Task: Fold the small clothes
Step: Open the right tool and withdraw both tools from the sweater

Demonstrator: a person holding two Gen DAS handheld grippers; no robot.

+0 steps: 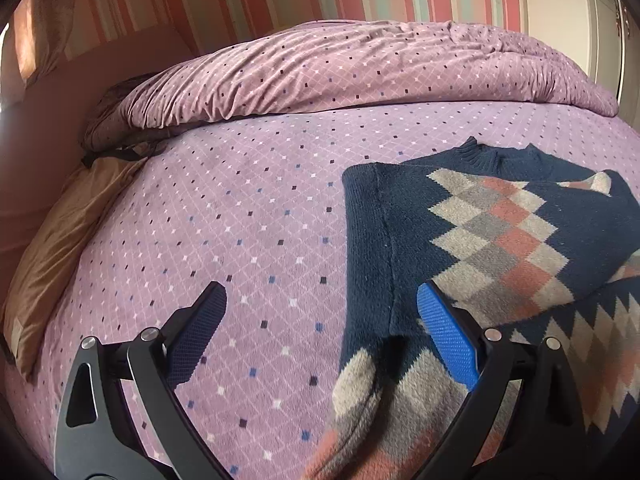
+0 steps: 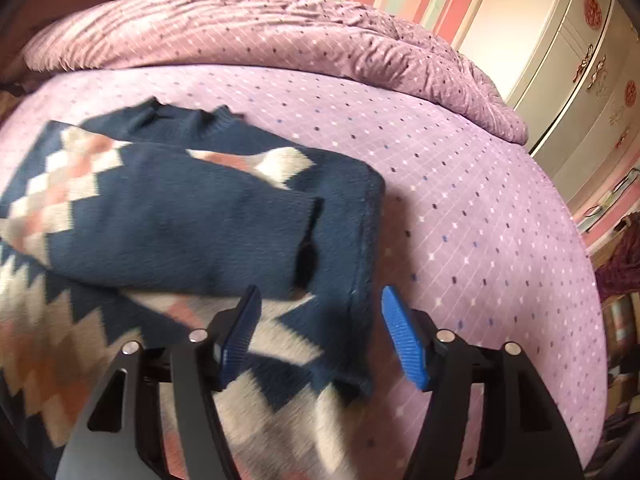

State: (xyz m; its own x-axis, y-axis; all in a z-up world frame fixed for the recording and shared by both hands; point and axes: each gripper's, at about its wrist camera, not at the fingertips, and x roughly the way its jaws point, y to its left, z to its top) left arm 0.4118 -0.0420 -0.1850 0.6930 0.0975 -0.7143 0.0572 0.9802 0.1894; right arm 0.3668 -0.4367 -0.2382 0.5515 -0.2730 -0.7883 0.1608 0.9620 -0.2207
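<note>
Left tongs (image 1: 322, 312) and right tongs (image 2: 316, 320) both released, empty, above a navy knitted sweater with grey, cream and salmon diamonds (image 1: 472, 220) on a lilac diamond-print bed (image 1: 240, 220).

Sleeves folded across the chest, collar toward the rumpled lilac duvet (image 1: 360, 68). Best next, probably: pinch both hem corners evenly, lift low, fold toward collar, edges aligned.
</note>
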